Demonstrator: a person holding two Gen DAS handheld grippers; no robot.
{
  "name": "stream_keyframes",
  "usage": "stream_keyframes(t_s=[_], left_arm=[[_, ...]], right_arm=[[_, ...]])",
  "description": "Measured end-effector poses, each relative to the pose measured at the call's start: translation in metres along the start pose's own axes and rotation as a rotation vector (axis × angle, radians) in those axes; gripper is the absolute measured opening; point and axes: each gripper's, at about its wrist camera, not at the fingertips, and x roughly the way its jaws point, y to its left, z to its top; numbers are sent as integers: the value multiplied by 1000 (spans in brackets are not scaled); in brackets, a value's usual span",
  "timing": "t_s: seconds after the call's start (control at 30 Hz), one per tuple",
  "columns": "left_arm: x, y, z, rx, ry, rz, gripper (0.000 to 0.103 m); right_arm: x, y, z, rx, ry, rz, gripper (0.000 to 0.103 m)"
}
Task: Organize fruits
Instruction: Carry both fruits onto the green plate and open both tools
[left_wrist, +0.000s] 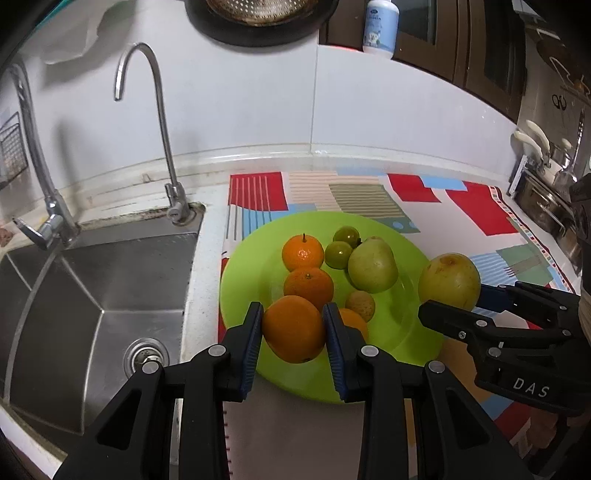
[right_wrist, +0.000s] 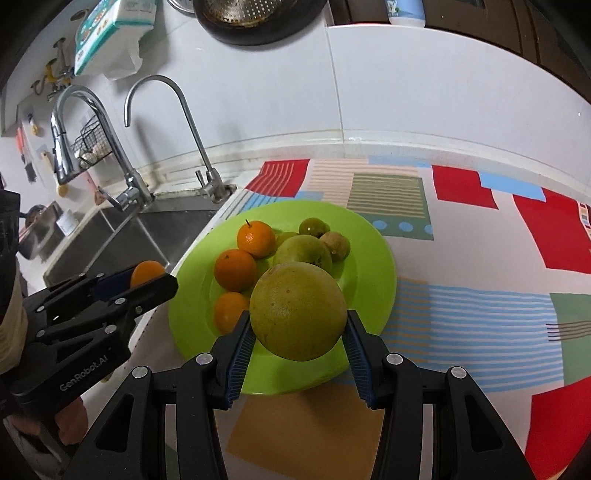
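The left gripper (left_wrist: 293, 328) had its jaws clamped on a round orange fruit (left_wrist: 293, 328), held above the near left rim of the lime-green plastic plate (left_wrist: 243, 258). The right gripper (right_wrist: 297, 334) had its jaws closed on a large yellow-green pear (right_wrist: 297, 310) over the plate's near rim. Oranges and green fruits lay on the plate, on the patterned mat (right_wrist: 480, 314) covering the worktop beside the steel sink (left_wrist: 110, 280).

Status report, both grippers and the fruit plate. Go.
Left gripper shut on an orange. Right gripper shut on a large yellow-green fruit. Both held over the green plate, already loaded with fruit. Nothing in the way.
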Motion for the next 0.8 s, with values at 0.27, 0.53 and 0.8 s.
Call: stream_keyframes(t_s=[0.27,0.53,0.8], left_arm=[[24,3,2,17,34,-26,33],[31,3,5,23,50,-35,38],[8,0,6,13,6,7,46]], right_arm=[[18,-1,0,15,33,-21,49],[27,-1,1,15,45,-8,49],[6,1,6,1,-35,-45,59]])
